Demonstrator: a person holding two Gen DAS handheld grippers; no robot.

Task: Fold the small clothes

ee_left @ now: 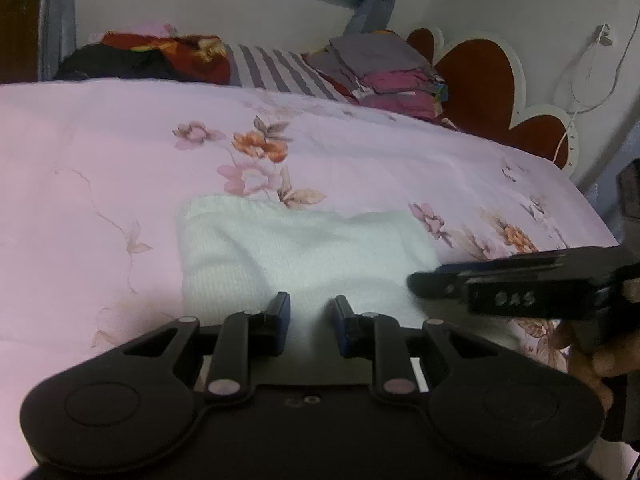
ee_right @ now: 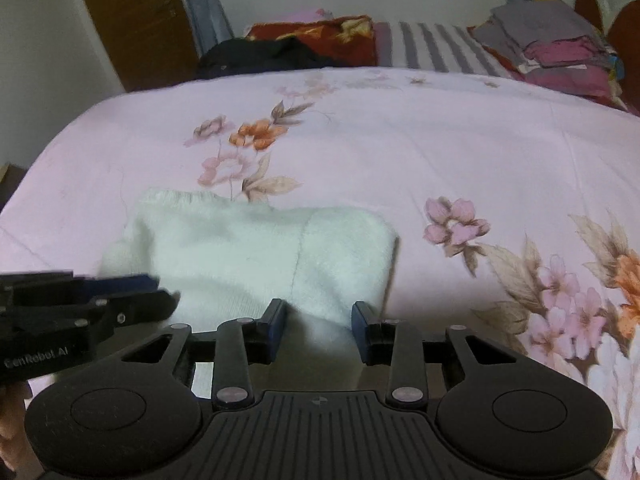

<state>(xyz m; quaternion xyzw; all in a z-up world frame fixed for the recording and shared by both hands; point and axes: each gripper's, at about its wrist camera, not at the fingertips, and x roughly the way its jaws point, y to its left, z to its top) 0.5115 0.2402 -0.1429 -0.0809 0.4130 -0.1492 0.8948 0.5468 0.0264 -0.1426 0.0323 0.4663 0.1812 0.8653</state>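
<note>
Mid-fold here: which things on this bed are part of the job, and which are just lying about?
Job:
white knit garment
left gripper
right gripper
floral bedspread, the work surface

Lying about:
stack of folded clothes
dark garment
red floral cloth
striped bedding

Soft indoor light, slight motion blur, strong fisheye bending at edges.
</note>
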